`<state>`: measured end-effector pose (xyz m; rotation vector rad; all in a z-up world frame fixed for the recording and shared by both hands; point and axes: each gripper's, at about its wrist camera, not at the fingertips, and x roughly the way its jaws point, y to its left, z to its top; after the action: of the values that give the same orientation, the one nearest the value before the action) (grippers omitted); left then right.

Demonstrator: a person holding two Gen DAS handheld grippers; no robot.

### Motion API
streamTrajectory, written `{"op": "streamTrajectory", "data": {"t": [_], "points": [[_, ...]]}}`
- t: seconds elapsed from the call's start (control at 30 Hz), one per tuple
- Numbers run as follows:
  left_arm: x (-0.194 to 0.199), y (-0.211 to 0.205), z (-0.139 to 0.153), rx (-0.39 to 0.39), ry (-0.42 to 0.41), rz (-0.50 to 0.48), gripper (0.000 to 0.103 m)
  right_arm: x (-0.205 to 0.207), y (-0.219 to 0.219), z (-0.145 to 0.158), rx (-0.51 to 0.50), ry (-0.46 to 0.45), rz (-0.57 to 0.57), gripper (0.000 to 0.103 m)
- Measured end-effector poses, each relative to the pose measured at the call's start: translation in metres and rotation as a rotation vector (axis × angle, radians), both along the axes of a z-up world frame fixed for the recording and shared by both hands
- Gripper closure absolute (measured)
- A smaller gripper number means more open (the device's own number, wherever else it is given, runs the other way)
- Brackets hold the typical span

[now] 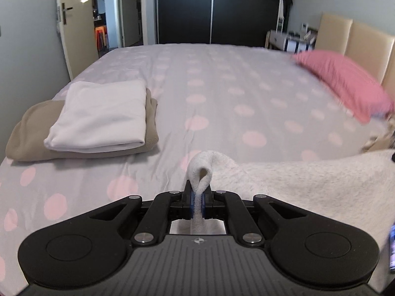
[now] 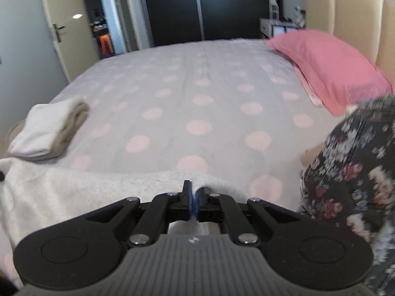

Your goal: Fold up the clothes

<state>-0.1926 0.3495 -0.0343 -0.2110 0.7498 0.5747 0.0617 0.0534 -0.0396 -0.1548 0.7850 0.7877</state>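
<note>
A fluffy white garment (image 1: 308, 185) is stretched between both grippers above the near edge of the bed. My left gripper (image 1: 197, 201) is shut on one corner, which sticks up as a small loop between the pads. My right gripper (image 2: 193, 203) is shut on the other corner of the same white garment (image 2: 81, 192), which spreads off to the left in the right wrist view. A folded white cloth (image 1: 98, 116) lies on a folded beige one (image 1: 27, 133) at the bed's left side; the same stack (image 2: 47, 129) shows in the right wrist view.
The bed (image 1: 222, 93) has a grey sheet with pink dots. A pink pillow (image 2: 330, 66) lies by the beige headboard (image 2: 355, 17) at the right. A dark floral garment (image 2: 355, 162) is piled at the near right. An open door (image 1: 74, 24) and dark wardrobe (image 1: 209, 12) stand beyond.
</note>
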Motion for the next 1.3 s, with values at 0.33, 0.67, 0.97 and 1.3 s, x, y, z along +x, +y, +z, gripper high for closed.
{"op": "streamTrajectory", "data": {"t": [0.33, 0.67, 0.97, 1.3], "points": [[0.012, 0.006, -0.038, 0.027, 0.046, -0.033, 0.086, 0.040, 0.013, -0.048, -0.010, 0.027, -0.018, 0.072], [-0.016, -0.023, -0.007, 0.155, -0.009, -0.166, 0.051, 0.014, -0.015, -0.019, 0.010, -0.133, -0.023, 0.053], [-0.029, -0.076, 0.001, 0.337, 0.097, -0.514, 0.048, -0.045, -0.022, -0.004, -0.038, -0.286, 0.262, 0.052], [-0.039, -0.122, -0.025, 0.594, 0.326, -0.906, 0.044, -0.113, -0.028, -0.015, -0.291, -0.464, 0.669, 0.048]]}}
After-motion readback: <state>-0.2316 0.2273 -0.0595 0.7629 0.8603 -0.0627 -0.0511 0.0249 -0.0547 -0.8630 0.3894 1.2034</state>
